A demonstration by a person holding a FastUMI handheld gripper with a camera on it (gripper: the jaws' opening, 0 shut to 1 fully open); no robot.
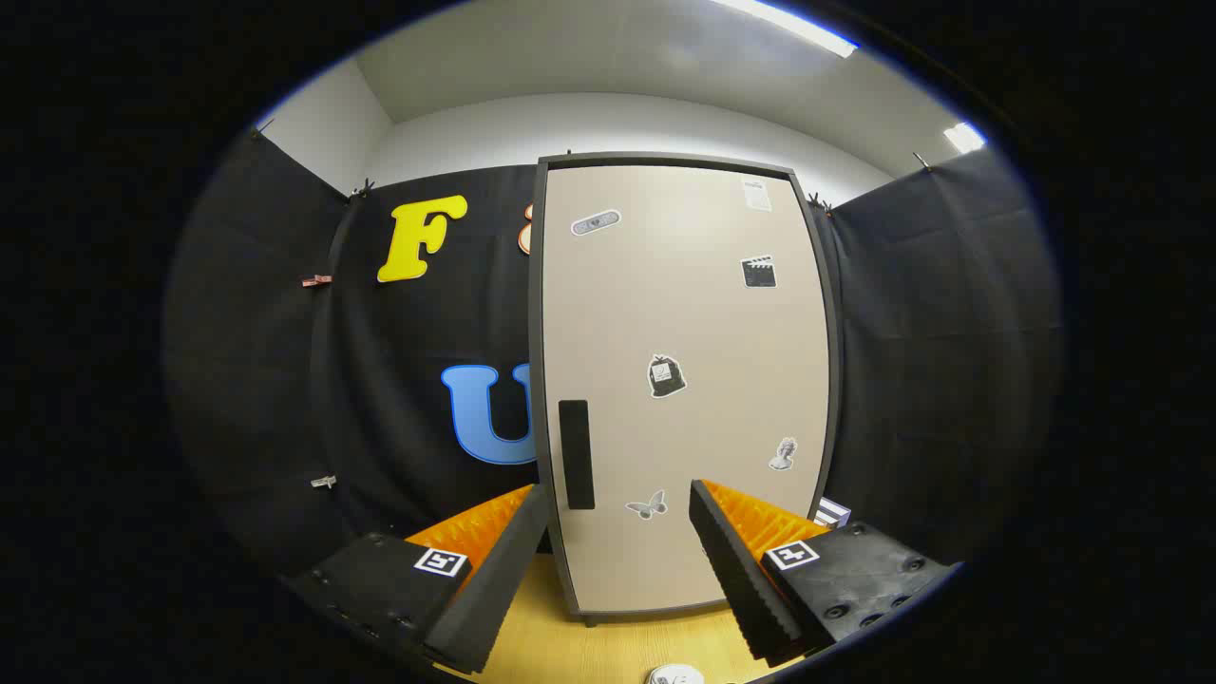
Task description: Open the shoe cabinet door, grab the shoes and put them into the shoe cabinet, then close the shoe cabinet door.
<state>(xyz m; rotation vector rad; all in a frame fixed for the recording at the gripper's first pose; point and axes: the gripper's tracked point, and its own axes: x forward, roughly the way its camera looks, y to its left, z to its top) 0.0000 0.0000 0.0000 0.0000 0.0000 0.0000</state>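
Observation:
The shoe cabinet point(684, 380) stands upright just beyond my fingers, its beige door shut inside a dark frame. Several small stickers dot the door. A black vertical handle point(576, 454) sits low on the door's left side, a little ahead of my left finger. My gripper point(619, 503) is open, the fingers spread wide with nothing between them but the lower part of the door. A white shoe point(676, 675) peeks in on the wooden floor below and between the fingers, mostly hidden.
The cabinet rests on a light wooden floor point(608, 646). Black cloth walls point(950, 361) enclose the booth on both sides and behind. A small striped white object point(833, 512) lies at the cabinet's lower right, behind my right finger.

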